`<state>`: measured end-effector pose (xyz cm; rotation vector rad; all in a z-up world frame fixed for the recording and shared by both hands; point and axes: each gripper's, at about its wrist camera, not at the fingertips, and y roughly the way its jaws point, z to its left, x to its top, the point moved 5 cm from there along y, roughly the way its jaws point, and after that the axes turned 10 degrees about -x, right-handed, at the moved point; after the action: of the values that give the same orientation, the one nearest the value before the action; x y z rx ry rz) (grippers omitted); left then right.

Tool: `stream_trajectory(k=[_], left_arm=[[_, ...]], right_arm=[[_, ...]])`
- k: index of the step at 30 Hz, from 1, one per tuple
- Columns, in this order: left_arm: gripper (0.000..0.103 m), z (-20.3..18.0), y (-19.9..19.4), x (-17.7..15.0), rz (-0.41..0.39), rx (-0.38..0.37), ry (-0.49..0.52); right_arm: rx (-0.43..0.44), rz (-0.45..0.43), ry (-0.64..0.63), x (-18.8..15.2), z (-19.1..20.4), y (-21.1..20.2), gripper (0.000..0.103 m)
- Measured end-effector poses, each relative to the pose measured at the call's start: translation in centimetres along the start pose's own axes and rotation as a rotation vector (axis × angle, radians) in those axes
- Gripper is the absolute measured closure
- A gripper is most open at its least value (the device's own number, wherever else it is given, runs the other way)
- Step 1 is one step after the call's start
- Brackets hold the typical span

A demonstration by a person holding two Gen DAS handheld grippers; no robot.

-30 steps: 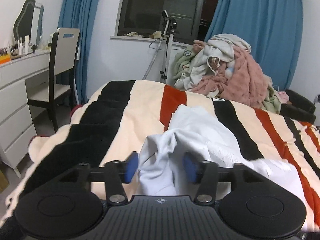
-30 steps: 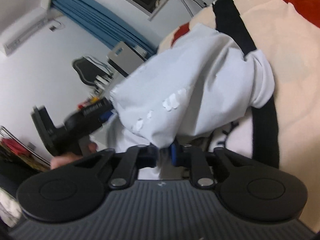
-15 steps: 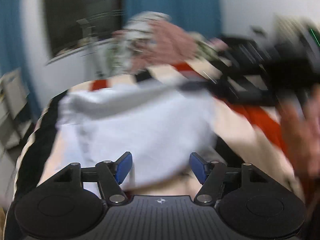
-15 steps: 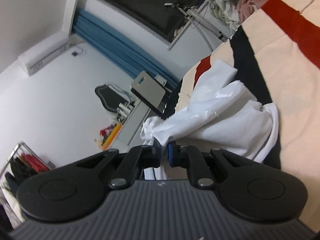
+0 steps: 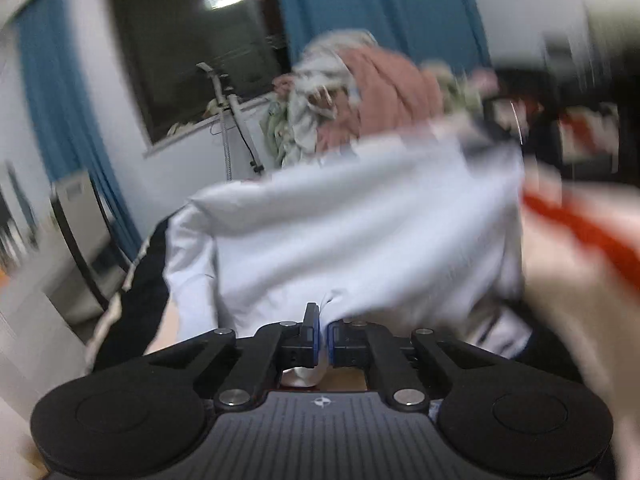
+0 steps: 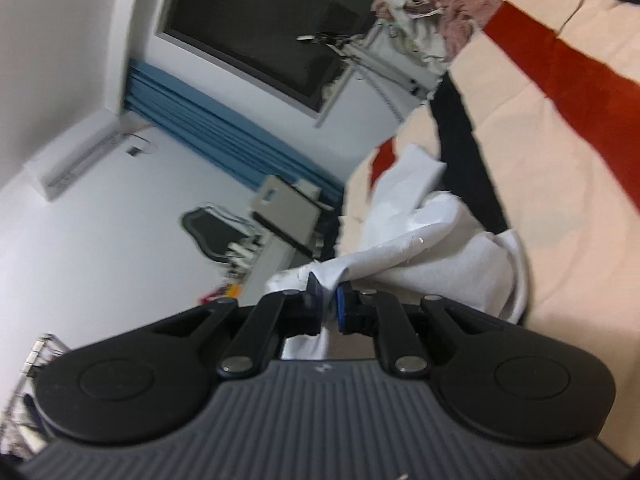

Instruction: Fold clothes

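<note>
While both sets of tongs are clamped on the same item, we list first the white garment (image 5: 360, 232), a pale cloth held up in a slack span above the striped blanket (image 6: 560, 160) that covers the bed, part of it still trailing onto the cream, black and red bands. Our left gripper (image 5: 323, 332) has its blue pads drawn nearly together, with a thin edge of the white fabric pinched between them and the rest of the cloth spreading up and to the right across the left wrist view, which is smeared by blur. Our right gripper (image 6: 329, 308) likewise stands almost closed, its pads pressing a bunched fold of the same garment, from which a twisted length runs away toward a crumpled heap resting on the blanket. Beyond the garment we note: a pile of unfolded laundry (image 5: 360, 96), pink and off-white, at the far end of the bed; a dark window (image 6: 256, 28) with blue curtains (image 5: 360, 4) on both sides of it; a pale chair (image 6: 284, 212) with a dark frame beside the bed; a wall-mounted air conditioner (image 6: 76, 160) high in the right wrist view; a dark-framed mirror (image 6: 208, 232) near the chair. What lies at the blurred far right of the left wrist view we cannot tell.
</note>
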<state>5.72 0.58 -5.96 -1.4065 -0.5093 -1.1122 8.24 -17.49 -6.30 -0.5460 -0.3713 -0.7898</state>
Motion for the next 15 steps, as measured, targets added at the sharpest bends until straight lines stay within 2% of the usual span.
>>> stream_trajectory(k=[3, 5, 6, 7, 9, 11, 15], left_arm=[[0.099, 3.4, -3.2, 1.8, -0.11, -0.171, -0.218], [0.099, 6.5, -3.8, 3.1, -0.158, -0.253, -0.351], [0.099, 8.0, -3.7, 3.7, -0.175, -0.279, -0.413], [0.099, 9.5, -3.2, 4.2, -0.183, -0.301, -0.472], [0.099, 12.1, -1.4, 5.0, -0.174, -0.323, -0.562], [0.099, 15.0, 1.4, 5.9, -0.157, -0.327, -0.618], [0.097, 18.6, 8.3, 7.1, -0.122, -0.299, -0.705]], right_arm=[[-0.093, 0.037, -0.064, -0.6, -0.6, 1.0, 0.089], [-0.142, 0.071, -0.093, -0.9, -1.0, 1.8, 0.075], [-0.158, 0.087, -0.103, -1.0, -1.2, 2.1, 0.059], [-0.164, 0.1, -0.11, -1.0, -1.3, 2.3, 0.049], [-0.177, 0.118, -0.116, -0.9, -1.6, 2.6, 0.036], [-0.193, 0.095, -0.096, -0.4, -2.2, 2.3, 0.036], [-0.297, -0.002, -0.108, 0.9, -3.2, 1.5, 0.035]])
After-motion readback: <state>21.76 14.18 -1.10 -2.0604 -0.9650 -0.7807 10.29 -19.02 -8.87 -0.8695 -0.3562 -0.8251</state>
